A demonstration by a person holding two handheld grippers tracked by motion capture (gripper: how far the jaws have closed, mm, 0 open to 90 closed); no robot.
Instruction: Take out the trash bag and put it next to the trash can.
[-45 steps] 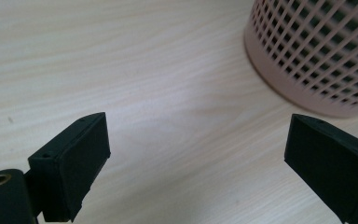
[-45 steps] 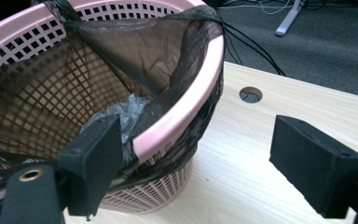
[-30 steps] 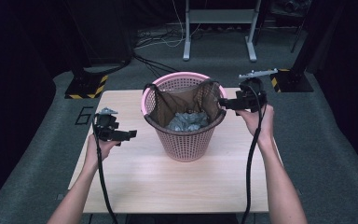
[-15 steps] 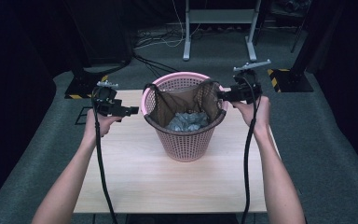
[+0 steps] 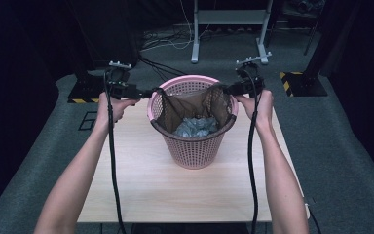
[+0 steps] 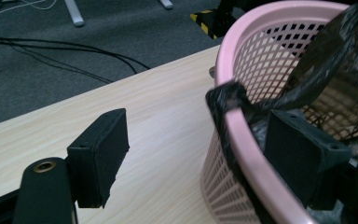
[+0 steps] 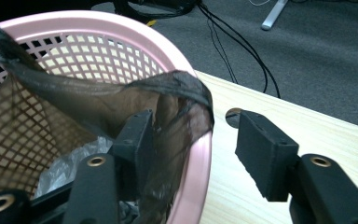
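A pink lattice basket [image 5: 190, 151] stands mid-table, lined with a dark see-through bag [image 5: 168, 112] whose edge folds over the rim. Crumpled silvery wrapping [image 5: 197, 127] lies at the bottom. My left gripper [image 5: 151, 92] is at the left rim; in its own view the left gripper [image 6: 198, 119] straddles the basket rim [image 6: 223, 60] and bag edge [image 6: 228, 93], outer pad well off the wall. My right gripper [image 5: 229, 89] is at the right rim; up close the right gripper [image 7: 196, 119] has one jaw inside behind the bag [image 7: 177, 88], one outside. Both have just been closing, neither pinching.
The light wooden table [image 5: 175, 195] has bare room in front of the basket and a little on each side. Beyond its far edge are floor cables [image 5: 165, 46], a metal stand's legs [image 5: 229, 39] and yellow-black striped bases [image 5: 292, 83].
My left hand has risen and moved back and inward from the table's left side to the basket's left rim. My right hand has shifted slightly farther back along the right rim.
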